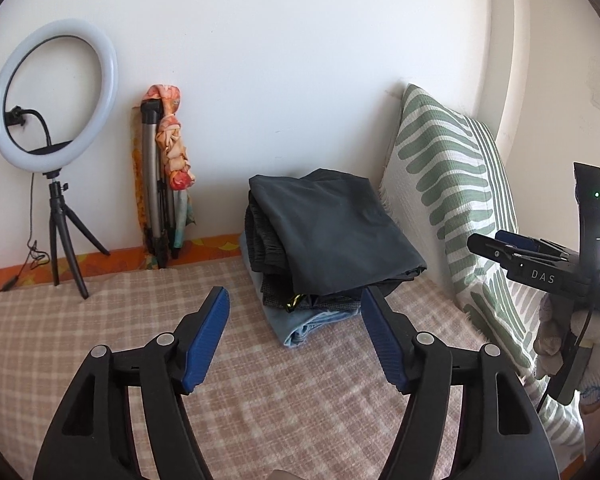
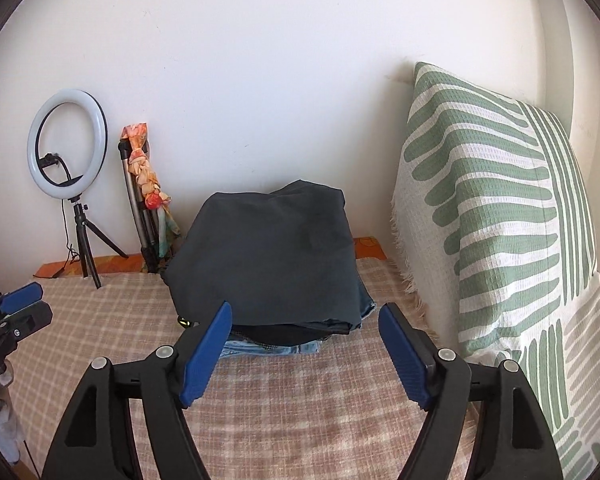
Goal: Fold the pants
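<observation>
Two handheld grippers hang above a bed spread with a pink-and-cream checked blanket (image 1: 100,340), both aimed down at a small stack of folded clothes that sits against the white wall. The left gripper (image 1: 294,320) has its blue-padded jaws spread wide with nothing between them, only blanket and the near edge of the stack showing through the gap. The right gripper (image 2: 304,332) is likewise spread and empty, its fingers framing the front of the stack without touching it. The folded dark grey pants (image 1: 332,232) lie on top of the pile, a neat rectangle with its fold lines squared, resting on another dark garment and a pair of light blue jeans (image 1: 304,324) at the bottom (a small yellow tag peeks out at the near left corner of the stack). The pile probably sits at the far edge of the bed, beside a green-and-white striped pillow (image 1: 452,184) propped against the wall, so that finished items stay out of the working area in the foreground. Judging by the tidy top layer and the empty, opened jaws, the pants look to be folded and set down, and both tools appear to be clear of the cloth so as not to drag it askew. To the left, a ring light on a small tripod (image 1: 54,96) and a folded tripod with an orange patterned scarf tied round it (image 1: 168,152) stand by the wall, well apart from the clothes.
</observation>
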Available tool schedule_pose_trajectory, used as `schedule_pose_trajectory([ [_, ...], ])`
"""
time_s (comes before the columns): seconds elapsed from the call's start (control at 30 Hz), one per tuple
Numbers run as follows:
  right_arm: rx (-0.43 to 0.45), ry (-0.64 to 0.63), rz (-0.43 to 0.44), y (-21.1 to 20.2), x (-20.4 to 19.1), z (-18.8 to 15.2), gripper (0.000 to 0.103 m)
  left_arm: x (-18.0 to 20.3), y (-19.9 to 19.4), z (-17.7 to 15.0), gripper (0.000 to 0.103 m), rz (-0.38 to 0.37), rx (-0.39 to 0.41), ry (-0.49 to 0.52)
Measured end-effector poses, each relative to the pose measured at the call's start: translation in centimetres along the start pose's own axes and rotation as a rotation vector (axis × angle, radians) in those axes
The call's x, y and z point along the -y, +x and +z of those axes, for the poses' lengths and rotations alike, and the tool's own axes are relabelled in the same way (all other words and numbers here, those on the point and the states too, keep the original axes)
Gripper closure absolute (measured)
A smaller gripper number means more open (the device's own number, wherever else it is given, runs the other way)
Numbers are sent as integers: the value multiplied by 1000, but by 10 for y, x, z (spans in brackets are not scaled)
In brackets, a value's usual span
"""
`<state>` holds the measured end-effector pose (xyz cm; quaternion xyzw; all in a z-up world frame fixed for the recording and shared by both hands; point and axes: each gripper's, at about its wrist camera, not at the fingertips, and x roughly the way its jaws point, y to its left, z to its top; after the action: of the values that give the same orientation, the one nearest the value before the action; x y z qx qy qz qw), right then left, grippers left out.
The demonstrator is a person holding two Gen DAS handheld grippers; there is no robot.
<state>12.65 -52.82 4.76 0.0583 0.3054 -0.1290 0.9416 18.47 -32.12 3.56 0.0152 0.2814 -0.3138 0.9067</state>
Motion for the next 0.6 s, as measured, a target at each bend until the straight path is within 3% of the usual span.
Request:
schedule_pose_trajectory([
  [0.07,17,12,-2,-10,-9,-8,15,0,-10,-4,34,12,5,8],
  [0.3,32,8,-10,-34,-42,-39,12,-7,-43,-24,23,9,12,14],
  [0.6,62,19,-20,-49,-73,-65,5,-23,-67,-55,23,25,-13,19],
])
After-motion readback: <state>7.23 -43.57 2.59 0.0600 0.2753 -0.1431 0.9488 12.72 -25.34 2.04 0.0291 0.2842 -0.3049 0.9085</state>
